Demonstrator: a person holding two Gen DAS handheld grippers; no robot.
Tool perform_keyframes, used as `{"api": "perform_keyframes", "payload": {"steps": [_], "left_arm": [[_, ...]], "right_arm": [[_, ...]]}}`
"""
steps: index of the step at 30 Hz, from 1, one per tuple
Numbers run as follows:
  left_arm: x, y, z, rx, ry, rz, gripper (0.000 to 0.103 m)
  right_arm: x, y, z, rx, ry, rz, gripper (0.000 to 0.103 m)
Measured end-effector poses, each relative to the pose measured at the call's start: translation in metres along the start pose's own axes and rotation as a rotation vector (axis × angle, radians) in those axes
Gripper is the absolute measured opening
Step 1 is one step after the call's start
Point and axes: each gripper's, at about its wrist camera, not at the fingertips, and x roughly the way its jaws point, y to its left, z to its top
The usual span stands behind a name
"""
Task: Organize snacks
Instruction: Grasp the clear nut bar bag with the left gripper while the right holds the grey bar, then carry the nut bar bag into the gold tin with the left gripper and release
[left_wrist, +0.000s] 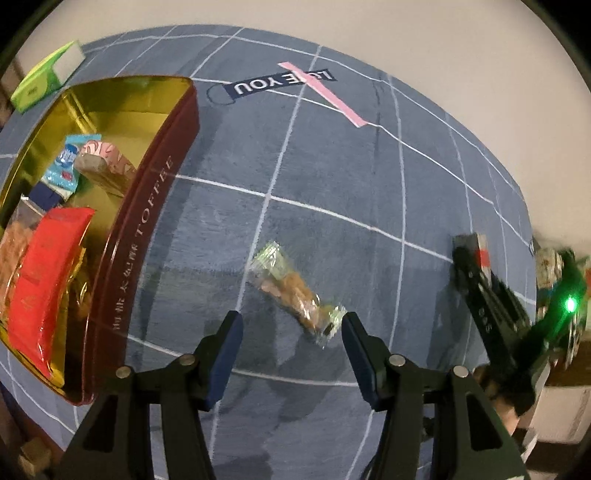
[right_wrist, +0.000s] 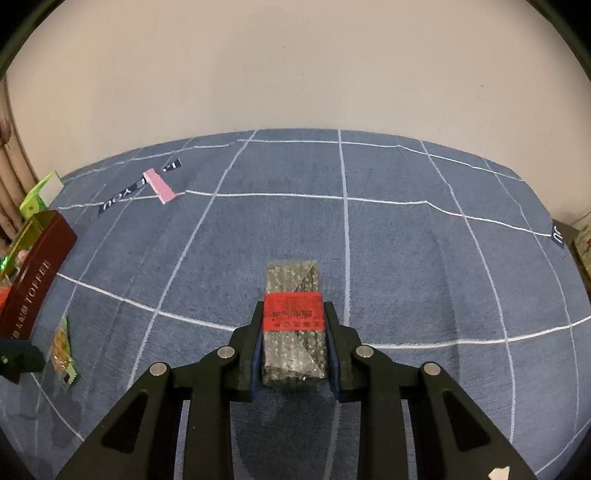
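My left gripper is open and empty, just above a clear packet of brown biscuits lying on the blue cloth between its fingertips. The same packet shows in the right wrist view. My right gripper is shut on a dark speckled bar with a red label and holds it over the cloth; it also shows in the left wrist view. A dark red TOFFEE tin with a gold inside stands at the left and holds a red packet, a blue-white sachet and a pink-wrapped snack.
The blue cloth with a white grid covers the table up to a pale wall. A green and white box lies behind the tin. A pink strip and a "LOVE YOU" tag lie at the back.
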Motion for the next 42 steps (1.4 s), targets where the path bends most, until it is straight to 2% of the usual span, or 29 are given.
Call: {"api": "perform_keyframes", "payload": {"steps": [10, 15, 18, 20, 23, 28, 38, 42], "left_arm": [[0.016, 0.004, 0.01, -0.164, 0.02, -0.012, 0.057], [0.025, 0.003, 0.016, -0.197, 0.008, 0.021, 0.055], [0.026, 0.001, 0.015, -0.174, 0.001, 0.05, 0.039], [0.028, -0.001, 0.018, -0.156, 0.0, 0.056, 0.037], [0.028, -0.001, 0.017, -0.127, -0.007, 0.083, 0.025], [0.025, -0.001, 0.011, -0.058, -0.032, 0.135, 0.023], [0.006, -0.001, 0.004, 0.032, -0.065, 0.125, 0.022], [-0.011, -0.006, 0.0, 0.105, -0.1, 0.098, 0.022]], "right_arm": [[0.0, 0.0, 0.0, 0.002, 0.001, 0.005, 0.025], [-0.001, -0.001, 0.0, 0.006, 0.0, 0.01, 0.025], [-0.002, -0.002, 0.0, 0.009, 0.0, 0.014, 0.025], [-0.002, -0.003, -0.001, 0.011, 0.0, 0.017, 0.025], [-0.003, -0.004, -0.001, 0.014, 0.0, 0.021, 0.025], [-0.003, -0.003, -0.001, 0.011, 0.001, 0.018, 0.025], [-0.001, 0.001, 0.0, -0.006, 0.004, 0.0, 0.025], [0.0, 0.003, 0.001, -0.015, 0.005, -0.011, 0.025]]}}
